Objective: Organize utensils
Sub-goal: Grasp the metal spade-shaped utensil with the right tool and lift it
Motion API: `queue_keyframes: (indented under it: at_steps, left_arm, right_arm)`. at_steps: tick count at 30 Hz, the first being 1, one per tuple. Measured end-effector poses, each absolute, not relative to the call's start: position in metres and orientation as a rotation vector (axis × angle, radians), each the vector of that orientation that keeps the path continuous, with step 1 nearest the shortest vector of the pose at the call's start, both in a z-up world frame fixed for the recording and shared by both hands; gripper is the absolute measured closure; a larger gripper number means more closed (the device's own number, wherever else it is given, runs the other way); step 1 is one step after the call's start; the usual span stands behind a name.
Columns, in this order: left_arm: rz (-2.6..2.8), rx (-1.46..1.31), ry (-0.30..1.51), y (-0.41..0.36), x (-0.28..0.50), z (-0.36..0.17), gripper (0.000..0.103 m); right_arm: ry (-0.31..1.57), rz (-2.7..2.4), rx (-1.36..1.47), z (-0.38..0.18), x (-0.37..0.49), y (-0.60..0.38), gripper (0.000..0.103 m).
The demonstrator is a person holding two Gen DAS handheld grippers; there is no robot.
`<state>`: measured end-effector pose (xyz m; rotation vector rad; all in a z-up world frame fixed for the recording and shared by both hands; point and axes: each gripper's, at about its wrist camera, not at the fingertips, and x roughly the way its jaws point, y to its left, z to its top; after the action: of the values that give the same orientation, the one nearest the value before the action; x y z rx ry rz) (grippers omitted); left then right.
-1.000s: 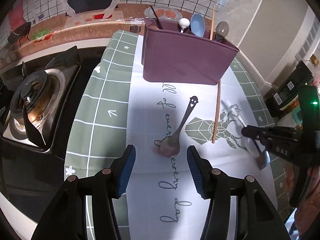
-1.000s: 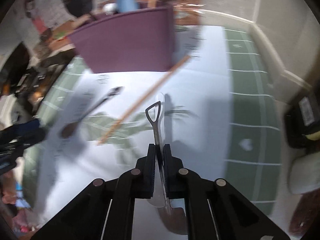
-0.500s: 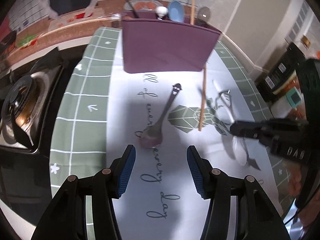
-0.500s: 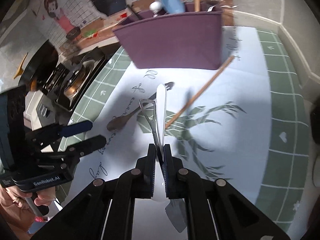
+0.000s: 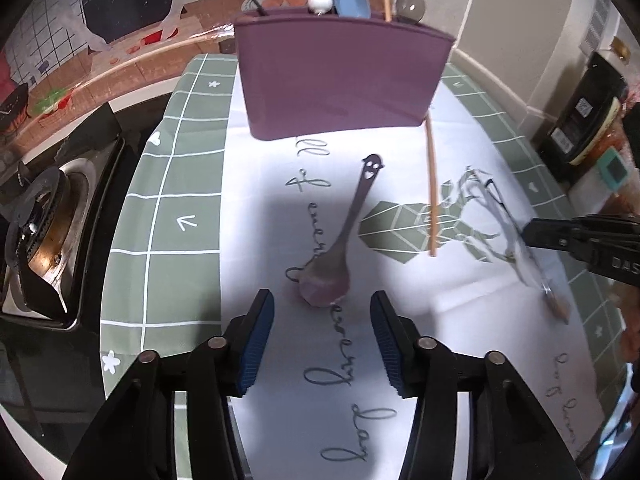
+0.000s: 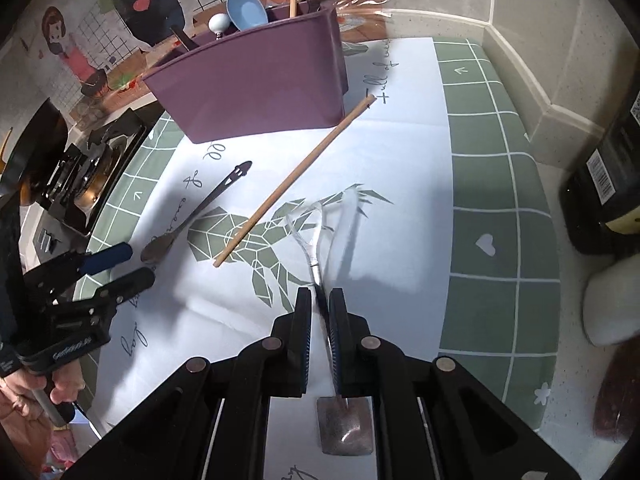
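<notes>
A purple utensil holder stands at the back of the cloth, also in the right wrist view, with several utensils in it. A dark spoon lies on the cloth, its bowl just ahead of my open, empty left gripper. A wooden chopstick lies to its right. My right gripper is shut on a small metal shovel-shaped spoon, handle pointing forward, held above the cloth. In the left wrist view the right gripper is at the far right.
A gas stove sits left of the cloth. Dark bottles and a white object stand on the right by the wall. The cloth's white centre has printed writing and a deer figure.
The right gripper has swung right with the shovel spoon, which is motion-blurred. The left gripper has drawn a little closer to the dark spoon's bowl, still open.
</notes>
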<state>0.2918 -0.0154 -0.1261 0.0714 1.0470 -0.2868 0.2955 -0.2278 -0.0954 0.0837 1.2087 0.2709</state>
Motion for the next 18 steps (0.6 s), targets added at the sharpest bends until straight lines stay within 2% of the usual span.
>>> queue_keyframes:
  at_steps: [6,10,17,18]
  left_arm:
    - [-0.281,0.107,1.017,-0.026,0.292,-0.13,0.076]
    - [-0.277,0.108,0.976,-0.027,0.287,-0.124,0.076]
    - [-0.27,0.07,0.932,-0.016,0.283,-0.104,0.076]
    - [-0.269,0.069,0.931,-0.015,0.283,-0.103,0.076]
  right_arm:
    - [1.178,0.28,0.051,-0.088,0.292,-0.224,0.093]
    - [1.159,0.26,-0.007,-0.084,0.29,-0.228,0.081]
    - [1.149,0.312,-0.031,-0.083,0.294,-0.225,0.07]
    - [1.137,0.322,-0.046,-0.084,0.298,-0.218,0.064]
